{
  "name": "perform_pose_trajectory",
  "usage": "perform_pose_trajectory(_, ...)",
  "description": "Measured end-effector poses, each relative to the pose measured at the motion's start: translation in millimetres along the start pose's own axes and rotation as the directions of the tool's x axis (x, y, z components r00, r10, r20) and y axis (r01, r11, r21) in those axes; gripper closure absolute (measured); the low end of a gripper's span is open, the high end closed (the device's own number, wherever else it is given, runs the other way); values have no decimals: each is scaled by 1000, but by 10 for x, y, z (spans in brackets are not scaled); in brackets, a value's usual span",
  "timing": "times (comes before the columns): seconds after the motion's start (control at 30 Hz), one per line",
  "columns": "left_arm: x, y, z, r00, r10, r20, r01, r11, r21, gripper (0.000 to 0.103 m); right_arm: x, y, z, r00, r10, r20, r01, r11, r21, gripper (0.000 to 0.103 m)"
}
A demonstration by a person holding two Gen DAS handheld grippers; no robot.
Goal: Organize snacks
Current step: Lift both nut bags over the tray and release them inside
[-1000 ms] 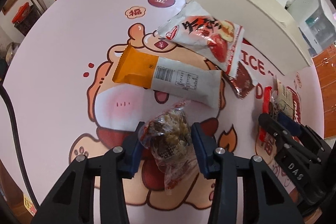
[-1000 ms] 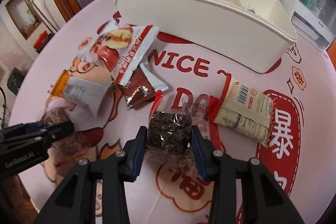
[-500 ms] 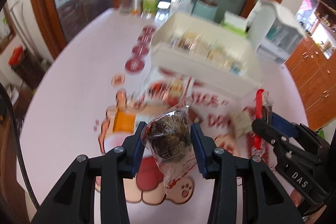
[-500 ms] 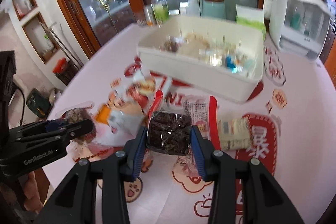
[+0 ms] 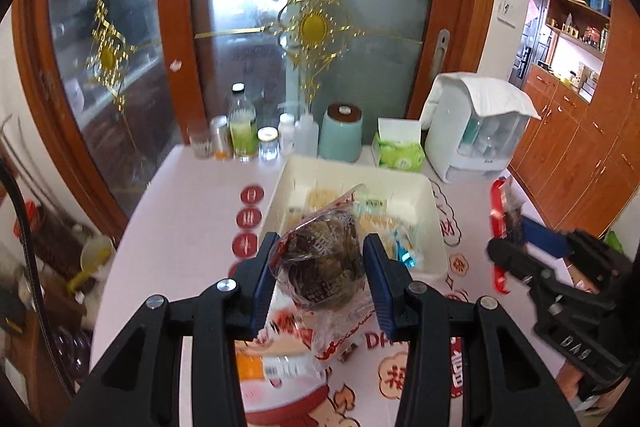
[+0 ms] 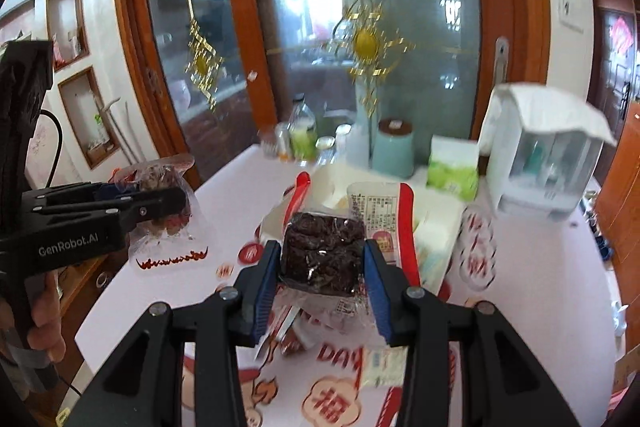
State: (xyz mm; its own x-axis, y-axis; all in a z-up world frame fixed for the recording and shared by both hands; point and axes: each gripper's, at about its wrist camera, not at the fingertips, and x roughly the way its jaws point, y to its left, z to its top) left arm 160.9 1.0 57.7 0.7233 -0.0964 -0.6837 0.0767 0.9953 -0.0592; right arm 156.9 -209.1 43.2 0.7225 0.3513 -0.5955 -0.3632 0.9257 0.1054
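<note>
Left gripper clamped on a clear snack bag, right gripper on a dark snack pack — both above the bench, short of the white bin. Slippery film — could slide out and drop early.

both grippers lifted, seemingly over bin

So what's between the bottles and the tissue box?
A teal canister stands between the bottles and tissue box, clearest in the left wrist view.
</note>
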Motion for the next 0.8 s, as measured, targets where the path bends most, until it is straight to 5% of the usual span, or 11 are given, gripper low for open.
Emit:
perform_pose_trajectory(0.43, 500, -100, 875, 999, 30, 14, -31, 995, 93, 62, 132, -356, 805, 994, -75, 74, 72, 997, 42, 61)
perform_pose_trajectory(0.8, 1343, -200, 1067, 998, 33, -58, -26, 992, 122, 62, 848, -672, 922, 993, -114, -18, 115, 988, 103, 60)
